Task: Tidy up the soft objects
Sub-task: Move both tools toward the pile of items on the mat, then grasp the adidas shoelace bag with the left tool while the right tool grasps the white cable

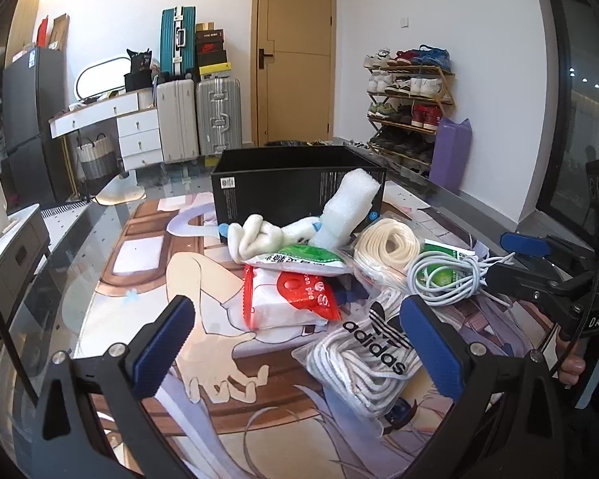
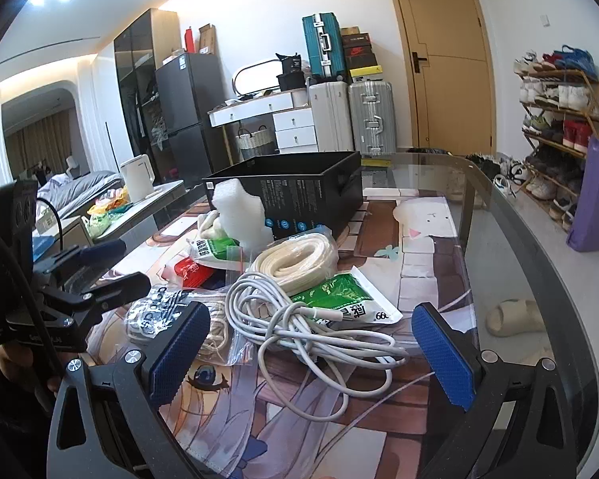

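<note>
Landmark: the black box [image 1: 295, 183] stands open on the glass table [image 1: 80, 247]. Every place below is told from this box.
Your left tongs [image 1: 295, 343]: the two blue pads are wide apart and hold nothing. They hang on the near side of the box, over the pile.
Your right tongs [image 2: 311, 351]: the pads are wide apart too, with nothing between them. They hang over the white cable [image 2: 299, 319], to the right of the box and nearer to you.
Foam piece [image 1: 349, 207]: white and bumpy. It leans on the near wall of the box.
White sock [image 1: 259, 235]: rolled up, just in front of the box, touching the foam piece.
Green pack [image 1: 303, 259]: it lies in front of the box, right by the sock, on top of the red pack [image 1: 295, 299].
Red pack: it is nearer to you than the green pack, partly under it.
Cream rope [image 1: 391, 241]: a round coil in a clear bag, at the right front corner of the box.
White cable: a loose tangle, further from the box than the cream rope. It lies partly on a second green pack [image 2: 347, 295].
Adidas bag [image 1: 371, 347]: a clear bag full of white laces. It is the thing in the pile furthest from the box, close by your left tongs' right pad.
Picture mat [image 1: 151, 279]: it covers the table under the box and the pile.
</note>
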`<state>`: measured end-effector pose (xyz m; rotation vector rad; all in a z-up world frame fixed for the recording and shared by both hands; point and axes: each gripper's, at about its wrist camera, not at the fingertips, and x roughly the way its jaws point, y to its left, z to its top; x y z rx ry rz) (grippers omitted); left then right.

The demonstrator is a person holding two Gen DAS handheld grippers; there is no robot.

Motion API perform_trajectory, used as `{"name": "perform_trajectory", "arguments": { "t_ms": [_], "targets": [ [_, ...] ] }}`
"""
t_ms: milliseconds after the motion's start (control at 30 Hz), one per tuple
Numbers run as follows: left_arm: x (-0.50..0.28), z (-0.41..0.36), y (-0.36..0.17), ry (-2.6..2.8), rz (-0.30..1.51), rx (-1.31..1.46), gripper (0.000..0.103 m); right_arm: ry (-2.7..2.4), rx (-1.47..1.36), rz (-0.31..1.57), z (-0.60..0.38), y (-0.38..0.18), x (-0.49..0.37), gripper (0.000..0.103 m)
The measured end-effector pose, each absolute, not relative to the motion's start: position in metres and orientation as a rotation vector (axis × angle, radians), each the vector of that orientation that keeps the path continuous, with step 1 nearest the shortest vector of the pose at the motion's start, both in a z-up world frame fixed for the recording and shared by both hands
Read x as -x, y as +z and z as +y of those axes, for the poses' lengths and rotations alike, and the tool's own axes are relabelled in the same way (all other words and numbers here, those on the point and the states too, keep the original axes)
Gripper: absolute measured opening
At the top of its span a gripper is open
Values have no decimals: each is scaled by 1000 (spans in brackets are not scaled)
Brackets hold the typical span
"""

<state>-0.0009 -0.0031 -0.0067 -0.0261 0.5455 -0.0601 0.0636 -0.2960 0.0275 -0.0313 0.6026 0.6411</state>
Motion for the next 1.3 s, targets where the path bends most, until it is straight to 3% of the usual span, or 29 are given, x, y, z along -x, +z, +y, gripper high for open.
{"name": "perform_trajectory", "arguments": {
  "t_ms": [1300],
  "targets": [
    [-4, -12, -15, -73, 599, -3, 103, 553, -24, 769, -287, 2, -87, 103]
  ]
}}
